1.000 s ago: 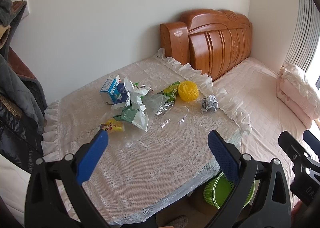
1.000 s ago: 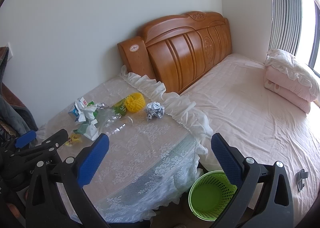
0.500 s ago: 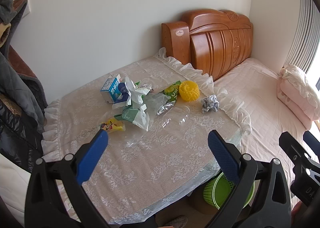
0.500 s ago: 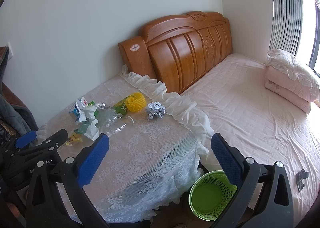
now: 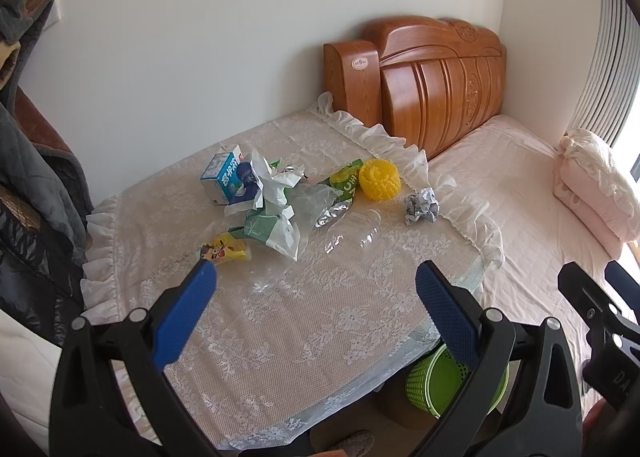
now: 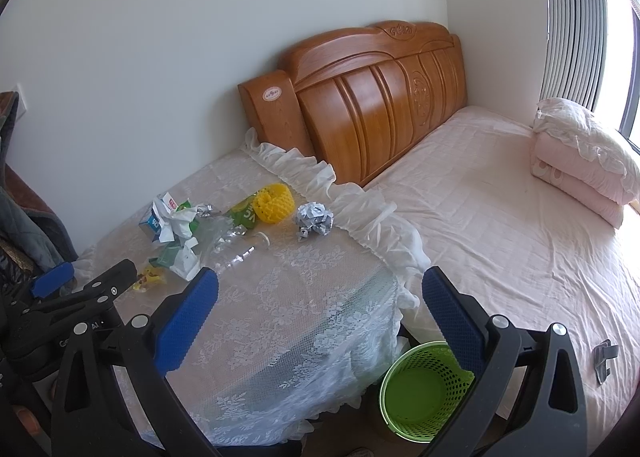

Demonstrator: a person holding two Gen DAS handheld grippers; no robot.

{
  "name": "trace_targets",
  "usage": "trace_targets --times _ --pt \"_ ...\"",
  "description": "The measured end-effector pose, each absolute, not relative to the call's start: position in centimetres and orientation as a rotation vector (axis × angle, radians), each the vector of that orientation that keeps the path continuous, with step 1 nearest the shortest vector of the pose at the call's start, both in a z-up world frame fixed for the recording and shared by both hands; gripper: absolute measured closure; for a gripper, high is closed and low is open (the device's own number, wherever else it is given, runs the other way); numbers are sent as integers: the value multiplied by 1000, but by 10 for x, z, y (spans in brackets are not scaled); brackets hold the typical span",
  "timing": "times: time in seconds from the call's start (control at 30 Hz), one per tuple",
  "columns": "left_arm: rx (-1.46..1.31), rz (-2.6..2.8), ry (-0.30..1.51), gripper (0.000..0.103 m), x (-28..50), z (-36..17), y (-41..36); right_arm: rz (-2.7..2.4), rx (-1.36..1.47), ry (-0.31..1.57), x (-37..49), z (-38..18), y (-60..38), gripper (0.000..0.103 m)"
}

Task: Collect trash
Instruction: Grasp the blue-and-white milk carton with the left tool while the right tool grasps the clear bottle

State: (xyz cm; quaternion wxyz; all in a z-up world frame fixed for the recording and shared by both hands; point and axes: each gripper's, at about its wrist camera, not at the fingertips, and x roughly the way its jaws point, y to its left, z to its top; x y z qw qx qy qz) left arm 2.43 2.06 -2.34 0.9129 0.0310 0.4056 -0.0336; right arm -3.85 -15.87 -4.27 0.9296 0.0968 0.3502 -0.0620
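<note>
Trash lies on a lace-covered table (image 5: 280, 321): a blue milk carton (image 5: 224, 179), crumpled white and green bags (image 5: 272, 213), a yellow snack wrapper (image 5: 224, 251), a clear plastic bottle (image 5: 356, 231), a yellow foam net (image 5: 379, 179) and a crumpled paper ball (image 5: 422, 205). The paper ball (image 6: 315, 219) and the foam net (image 6: 274, 203) also show in the right wrist view. A green mesh bin (image 6: 424, 393) stands on the floor at the table's corner. My left gripper (image 5: 316, 285) is open above the table's near part. My right gripper (image 6: 320, 293) is open above the table's corner.
A bed with a pink sheet (image 6: 500, 225) and a wooden headboard (image 6: 380, 97) adjoins the table on the right. Folded pink bedding (image 6: 580, 161) lies near the window. Dark clothes (image 5: 28, 185) hang at the left. A white wall is behind.
Both grippers have drifted slightly; the views shift a little. Nothing has been taken hold of and the trash has not moved.
</note>
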Motion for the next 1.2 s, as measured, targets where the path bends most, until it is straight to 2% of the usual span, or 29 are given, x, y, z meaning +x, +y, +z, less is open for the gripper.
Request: trace_targets --times 0.5,0.73,0.97,1.2 --pt "-87 -19 991 8 36 -93 105 -34 266 922 -3 -123 -147 2" --pt "-63 10 1019 8 57 -112 133 -5 274 985 27 -148 -121 2" --pt "-58 -4 1025 8 100 -122 160 5 337 1004 66 -153 -103 2" --pt "-66 23 978 8 186 -116 196 -38 425 998 120 -156 -96 2"
